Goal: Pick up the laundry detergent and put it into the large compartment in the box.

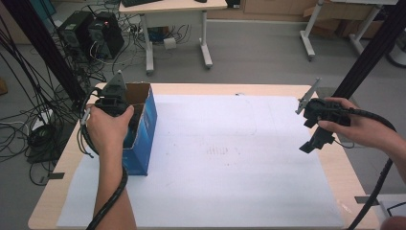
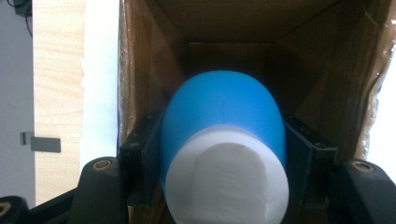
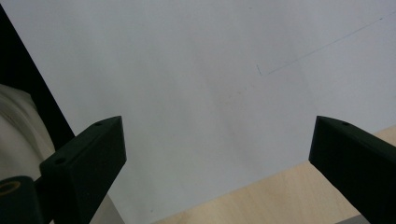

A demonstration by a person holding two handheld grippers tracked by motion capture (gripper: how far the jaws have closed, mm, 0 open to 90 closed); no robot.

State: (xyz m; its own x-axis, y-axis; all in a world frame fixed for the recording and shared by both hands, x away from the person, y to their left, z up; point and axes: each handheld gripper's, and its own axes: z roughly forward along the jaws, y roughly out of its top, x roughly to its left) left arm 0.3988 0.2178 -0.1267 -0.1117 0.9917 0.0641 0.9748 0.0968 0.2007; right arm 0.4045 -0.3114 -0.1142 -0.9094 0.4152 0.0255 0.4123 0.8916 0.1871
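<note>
1. At the left side of the table (image 1: 306,89), the left gripper (image 1: 116,106) is lowered into the open top of a blue cardboard box (image 1: 143,139).
2. Its jaws are closed on a blue and white object (image 2: 224,154); in the left gripper view one black pad presses on each side of it.
3. This object has a rounded blue body and a white end that faces the camera. I cannot tell exactly what it is.
4. The object is already between the brown inner walls of the box, but it hangs above the bottom, which can be seen further down.
5. The right gripper (image 1: 318,127) is held over the right edge of the table, well apart from the box.
6. Its jaws stand wide open and hold nothing; between them the right gripper view shows the white sheet (image 3: 196,84) and a strip of wood.
7. My judgement is that the work is to put the object into the box, and that it is near the end: the object is picked up and brought inside.
8. What is left, I think, is to lower it a little more, to open the jaws, and to lift the left gripper out without catching the cardboard rim.
9. No other object waits on the white sheet.
</note>
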